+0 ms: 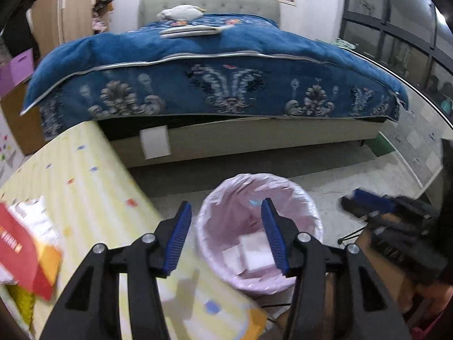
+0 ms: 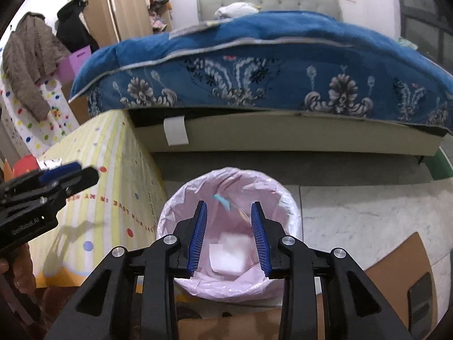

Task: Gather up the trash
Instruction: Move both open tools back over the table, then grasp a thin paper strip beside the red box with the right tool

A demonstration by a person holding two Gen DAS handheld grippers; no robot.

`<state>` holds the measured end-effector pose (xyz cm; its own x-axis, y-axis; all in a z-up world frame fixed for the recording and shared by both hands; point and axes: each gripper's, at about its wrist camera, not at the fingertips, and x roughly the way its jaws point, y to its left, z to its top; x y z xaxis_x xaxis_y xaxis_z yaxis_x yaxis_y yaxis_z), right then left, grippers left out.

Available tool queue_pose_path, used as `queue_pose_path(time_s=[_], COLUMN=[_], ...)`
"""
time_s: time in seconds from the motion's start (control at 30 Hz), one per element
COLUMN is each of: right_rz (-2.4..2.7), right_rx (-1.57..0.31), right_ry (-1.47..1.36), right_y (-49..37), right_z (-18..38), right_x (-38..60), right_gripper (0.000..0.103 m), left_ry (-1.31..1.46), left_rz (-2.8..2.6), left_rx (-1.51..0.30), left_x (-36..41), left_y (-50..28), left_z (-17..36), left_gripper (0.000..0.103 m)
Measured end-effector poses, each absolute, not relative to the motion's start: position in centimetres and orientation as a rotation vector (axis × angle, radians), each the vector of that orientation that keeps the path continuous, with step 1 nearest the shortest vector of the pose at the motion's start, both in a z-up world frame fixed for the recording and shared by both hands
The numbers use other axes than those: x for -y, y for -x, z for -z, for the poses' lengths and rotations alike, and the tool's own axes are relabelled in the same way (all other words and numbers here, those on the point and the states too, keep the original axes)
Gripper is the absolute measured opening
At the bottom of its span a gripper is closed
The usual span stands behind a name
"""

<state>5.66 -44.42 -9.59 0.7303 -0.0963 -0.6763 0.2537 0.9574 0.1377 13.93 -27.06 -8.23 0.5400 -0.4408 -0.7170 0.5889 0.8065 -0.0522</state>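
Note:
A trash bin lined with a pink bag [image 1: 294,195] [image 2: 175,209] stands on the floor beside a table with a yellow striped cloth [image 1: 85,175] [image 2: 113,175]. White tissues [image 1: 254,252] [image 2: 229,255] lie at the bin's bottom, and a small light-blue scrap [image 2: 222,199] lies on the inner wall. My left gripper [image 1: 226,206] is open and empty, over the table edge and bin rim. My right gripper [image 2: 228,206] is open and empty, above the bin mouth. A red packet [image 1: 22,252] and white crumpled paper [image 1: 36,215] lie on the table at the left.
A bed with a blue floral cover [image 1: 215,79] [image 2: 269,79] stands behind the bin. The left gripper [image 2: 65,174] shows over the table in the right wrist view; the right gripper [image 1: 396,221] shows at right in the left wrist view. A brown board [image 2: 396,277] lies on the floor at right.

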Motion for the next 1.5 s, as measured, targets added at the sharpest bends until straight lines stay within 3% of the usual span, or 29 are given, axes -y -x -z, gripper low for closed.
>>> queue_pose_path(time_s=[0.37,0.7,0.93,1.0,1.23,1.5], right_rz=[0.144,-0.011,-0.147,-0.175,-0.266,-0.315], right_rx=[-0.661,-0.665,-0.675,-0.673,-0.684,-0.735], right_ry=[-0.171,-0.064,0.043,0.074,0.162,0.272], right_y=[-3.2,-3.8,-5.4,-5.8,-8.3,-12.0], right_z=[5.4,3.5,2.9,2.7,3.4,6.5], right_x=[40.1,32.0,24.8,22.9,17.0,12.9], right_gripper=[0.033,0.034,0.049,0.057,0.059,0.056], left_ry=[-0.139,-0.074,-0.028,-0.008,0.06,0.079], left_rz=[0.463,0.334,0.167,0.116,-0.024,-0.048], left_rx=[-0.782,-0.749,-0.738,-0.737,-0.746,-0.763], left_x=[17.6,9.3,2.4,0.2,-6.3,-8.0], left_y=[-10.1,-7.0,-6.3,-6.2,-6.4,-7.4], left_z=[5.8,3.7,3.2,3.2,4.0,5.0], left_gripper=[0.051,0.063,0.07,0.071,0.076,0.076])
